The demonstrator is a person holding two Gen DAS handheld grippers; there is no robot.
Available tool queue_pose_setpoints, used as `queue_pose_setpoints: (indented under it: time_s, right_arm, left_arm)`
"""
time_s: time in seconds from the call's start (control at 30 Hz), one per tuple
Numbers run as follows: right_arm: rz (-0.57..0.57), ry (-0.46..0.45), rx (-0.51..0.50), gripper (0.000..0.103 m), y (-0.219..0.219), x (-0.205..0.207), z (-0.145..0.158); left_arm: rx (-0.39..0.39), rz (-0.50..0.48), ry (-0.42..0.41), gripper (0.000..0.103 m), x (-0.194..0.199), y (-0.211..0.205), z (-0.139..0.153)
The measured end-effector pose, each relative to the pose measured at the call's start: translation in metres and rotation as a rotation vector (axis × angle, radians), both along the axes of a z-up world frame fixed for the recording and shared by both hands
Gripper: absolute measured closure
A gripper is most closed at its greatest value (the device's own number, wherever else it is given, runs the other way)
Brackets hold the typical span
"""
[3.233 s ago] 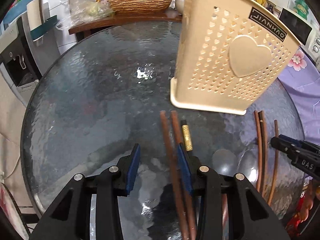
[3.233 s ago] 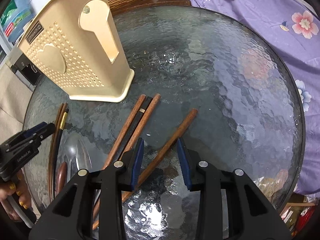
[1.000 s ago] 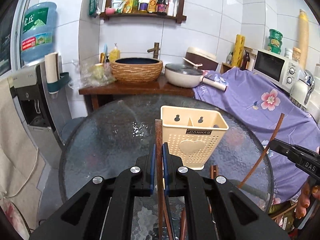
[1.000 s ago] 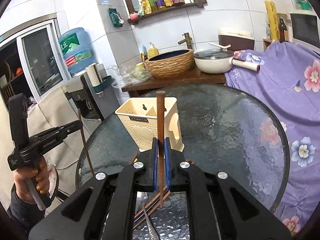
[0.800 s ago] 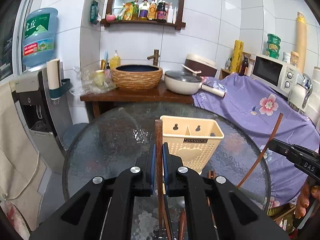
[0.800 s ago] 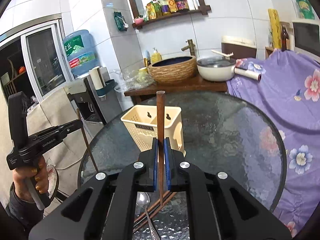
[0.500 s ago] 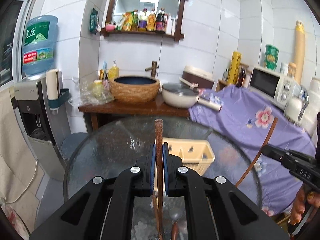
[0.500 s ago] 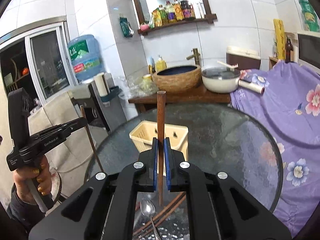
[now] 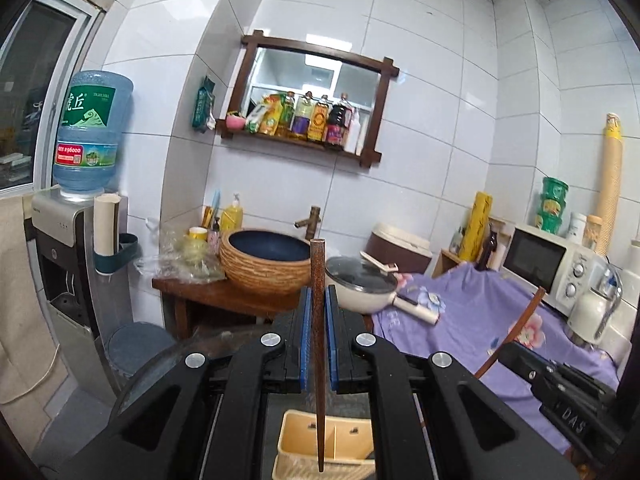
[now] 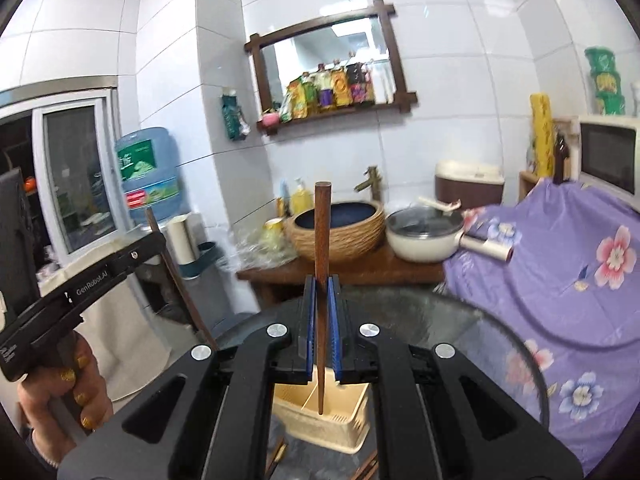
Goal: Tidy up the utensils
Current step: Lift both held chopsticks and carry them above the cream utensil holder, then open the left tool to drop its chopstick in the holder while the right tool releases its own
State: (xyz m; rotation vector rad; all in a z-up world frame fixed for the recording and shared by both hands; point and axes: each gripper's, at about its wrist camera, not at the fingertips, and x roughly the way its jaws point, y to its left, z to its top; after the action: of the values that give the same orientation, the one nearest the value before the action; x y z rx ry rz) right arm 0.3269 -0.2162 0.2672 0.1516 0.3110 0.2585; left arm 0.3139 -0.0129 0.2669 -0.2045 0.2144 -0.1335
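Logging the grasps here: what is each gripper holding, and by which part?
Left gripper: a brown chopstick, pinched mid-shaft. Right gripper: another chopstick, also mid-shaft.

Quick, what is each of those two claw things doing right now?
Left gripper: shut on a brown chopstick.
Right gripper: shut on another chopstick.

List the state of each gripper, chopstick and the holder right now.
left gripper: shut on a chopstick.
left chopstick: upright, tip down over the holder.
right gripper: shut on a chopstick.
right chopstick: upright, tip over a compartment.
utensil holder: upright, open top.
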Motion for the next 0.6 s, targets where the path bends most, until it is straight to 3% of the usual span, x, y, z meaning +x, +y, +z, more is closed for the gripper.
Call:
queue_pose_setpoints:
  time_s: [0.17, 0.3, 0.6]
  right_arm:
    - [-0.046, -0.006, -0.052, 0.096, 0.013, 0.022, -0.02]
    - [-0.054, 0.031, -0.062, 0.096, 0.017, 0.037, -0.049]
    - [-0.038, 0.123, -0.068, 0.096, 0.022, 0.053, -0.104]
  left_arm:
    - [-0.04, 0.024, -0.012, 0.096, 0.021, -0.006, -0.017]
    - [-0.033, 0.068, 0.005, 0.096, 0.034, -0.01, -0.05]
    - [-0.007, 0.039, 0.102, 0.096, 0.046, -0.015, -0.102]
